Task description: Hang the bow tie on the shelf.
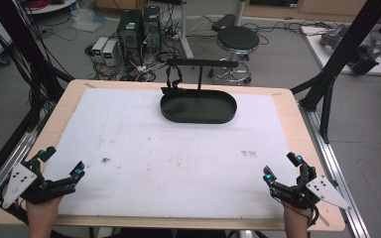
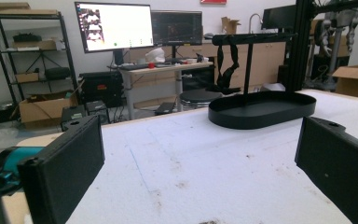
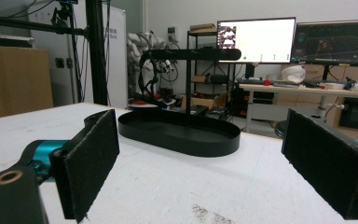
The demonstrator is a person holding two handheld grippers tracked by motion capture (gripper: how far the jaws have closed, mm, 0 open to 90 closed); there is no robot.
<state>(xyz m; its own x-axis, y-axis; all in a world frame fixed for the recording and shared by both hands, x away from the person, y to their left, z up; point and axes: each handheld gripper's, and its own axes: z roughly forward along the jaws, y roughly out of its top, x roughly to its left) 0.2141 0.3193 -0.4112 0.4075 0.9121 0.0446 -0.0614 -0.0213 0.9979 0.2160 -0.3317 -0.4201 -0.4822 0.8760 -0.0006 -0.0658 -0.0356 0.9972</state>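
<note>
A black oval tray [image 1: 198, 107] with an upright T-shaped stand [image 1: 201, 63] sits at the far middle of the white mat [image 1: 178, 148]. A dark looped strap [image 1: 174, 79] hangs from the stand's left end. My left gripper [image 1: 60, 163] rests open at the near left corner, nothing between its jaws. At the near right corner my right gripper [image 1: 281, 166] is open too and holds nothing. The tray [image 2: 261, 109] lies well ahead in the left gripper view, and the tray [image 3: 179, 132] with the strap [image 3: 145, 84] shows in the right gripper view.
The mat covers a wooden table [image 1: 297, 114]. Behind the table stand a round black stool [image 1: 237, 40] and computer towers [image 1: 140, 29] on the floor with cables. Black frame posts [image 1: 345, 49] rise at the right and left sides.
</note>
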